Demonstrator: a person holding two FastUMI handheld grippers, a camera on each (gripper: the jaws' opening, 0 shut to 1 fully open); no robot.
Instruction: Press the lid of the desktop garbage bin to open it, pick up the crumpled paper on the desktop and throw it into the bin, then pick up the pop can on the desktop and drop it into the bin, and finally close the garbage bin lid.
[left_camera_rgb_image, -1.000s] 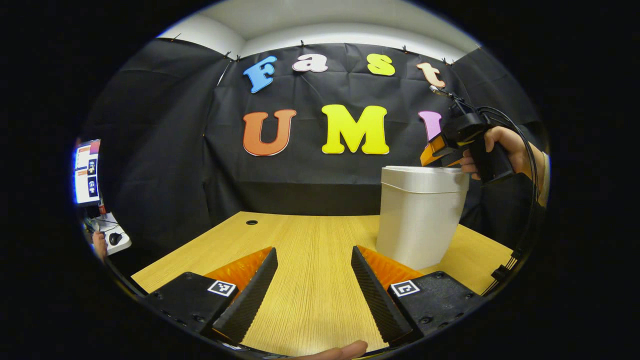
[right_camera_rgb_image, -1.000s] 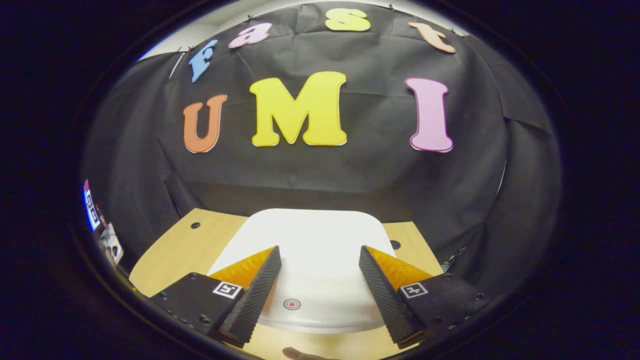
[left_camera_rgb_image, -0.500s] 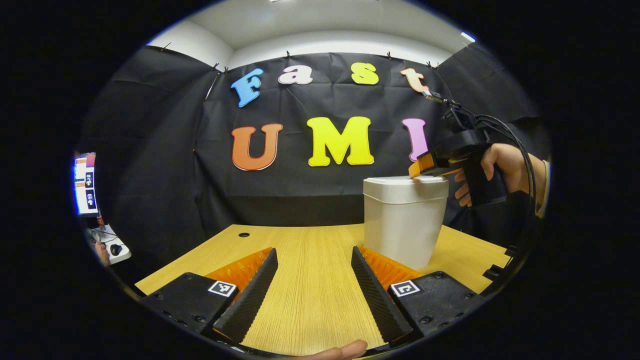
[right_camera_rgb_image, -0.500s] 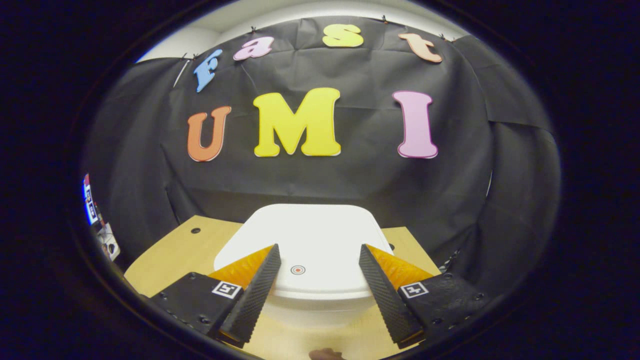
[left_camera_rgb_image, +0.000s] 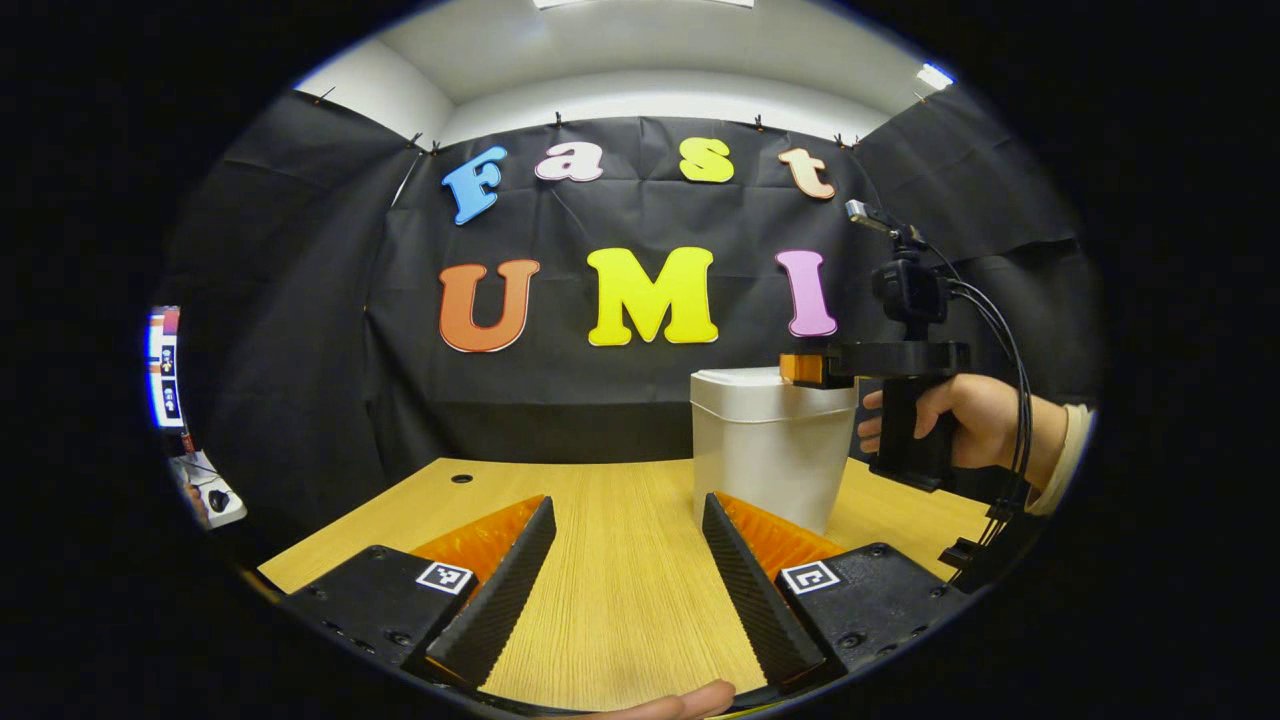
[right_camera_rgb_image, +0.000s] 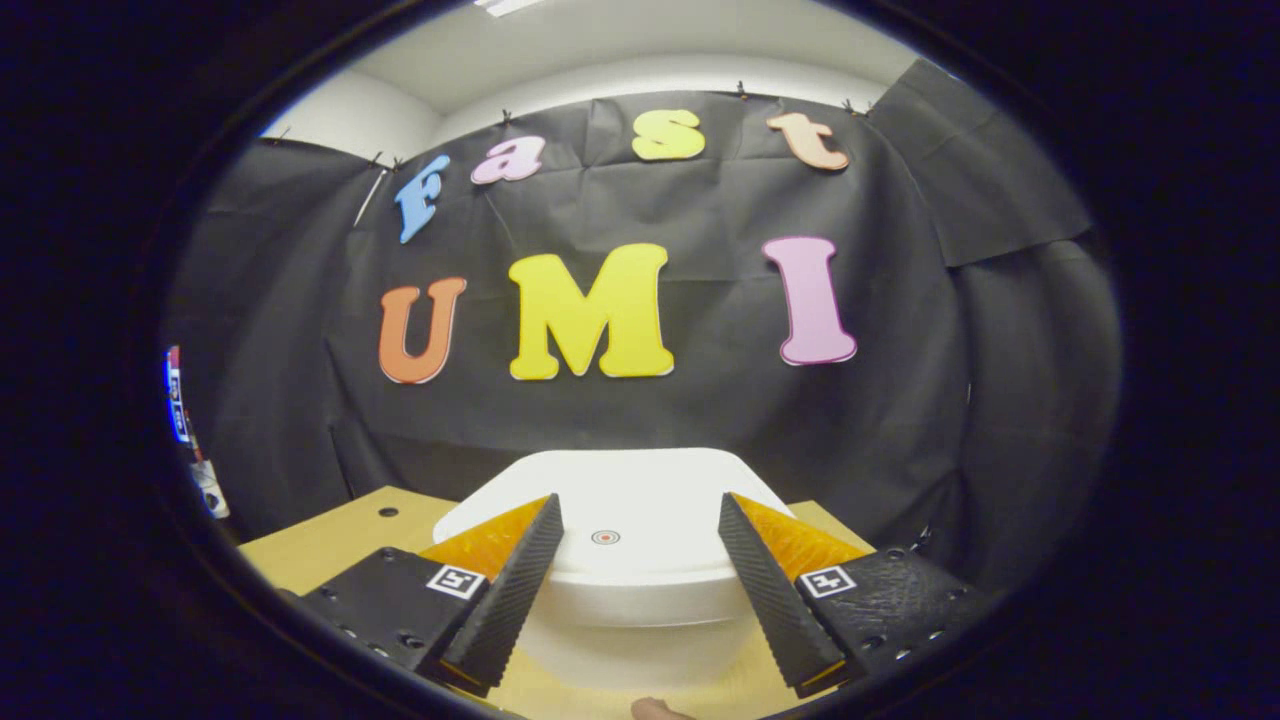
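White, rigid plastic bin (right_camera_rgb_image: 640, 640) with flat closed lid (right_camera_rgb_image: 620, 520) is seen on the wooden counter (left_camera_rgb_image: 620, 560), just ahead of and below the right gripper (right_camera_rgb_image: 640, 575), whose jaws are parted and empty. A red dot (right_camera_rgb_image: 604, 537) lies between them. Bin judged light, tippable; pressing there is advised. Left gripper (left_camera_rgb_image: 625, 575) jaws are spread, bin beyond their right tip. No obstruction noted.

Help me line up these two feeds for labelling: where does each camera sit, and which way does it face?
Left gripper view: rides the left gripper, low over the table, facing the booth wall; the bin stands ahead-right, with the right gripper and its hand at the lid.
Right gripper view: rides the right gripper, level with the bin's closed lid, facing the wall; its open fingers flank the lid.
Shared: bin, table, wall.
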